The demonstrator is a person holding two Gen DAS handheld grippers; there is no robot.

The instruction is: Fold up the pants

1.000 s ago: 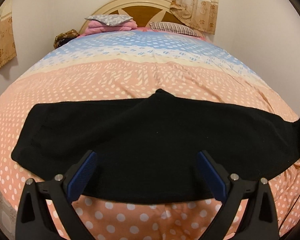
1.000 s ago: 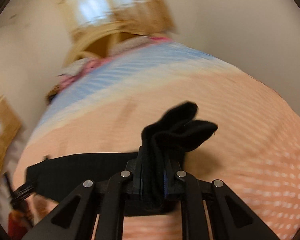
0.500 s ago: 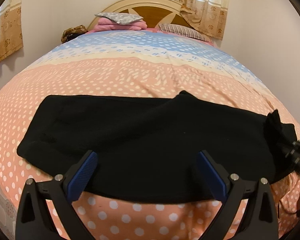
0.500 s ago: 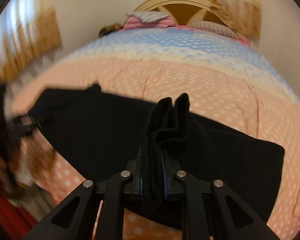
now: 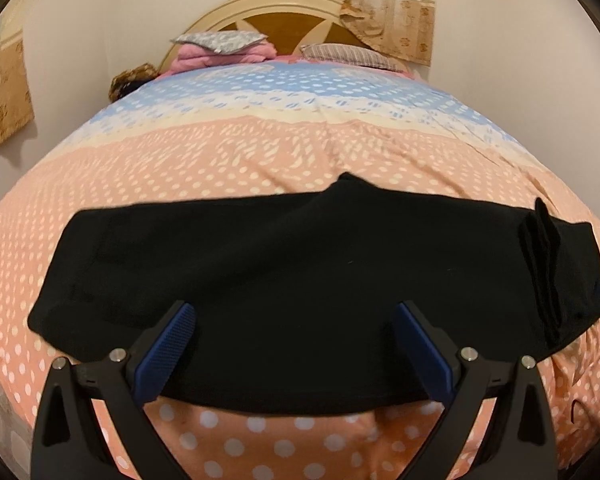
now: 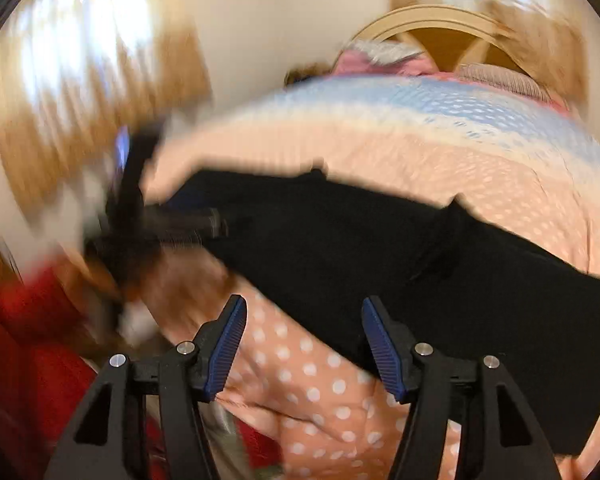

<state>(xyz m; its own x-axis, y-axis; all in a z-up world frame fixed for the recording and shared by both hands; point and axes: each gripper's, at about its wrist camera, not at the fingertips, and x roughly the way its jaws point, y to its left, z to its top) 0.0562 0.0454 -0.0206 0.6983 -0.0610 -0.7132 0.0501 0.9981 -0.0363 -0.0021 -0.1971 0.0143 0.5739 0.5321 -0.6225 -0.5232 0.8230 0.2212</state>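
Left wrist view: my left gripper is released, above the pants.
Long axis: lying crosswise.
Right gripper: just opened, nothing between.

Left wrist cam: near foot of bed, faces headboard, angled down, close over pants. Right wrist cam: further right, angled left, blurred. Shared: pants, bed, headboard, pillows.

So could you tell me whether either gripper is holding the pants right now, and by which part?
Neither. The right gripper has just opened, nothing between its pads; the left gripper is open over the pants.
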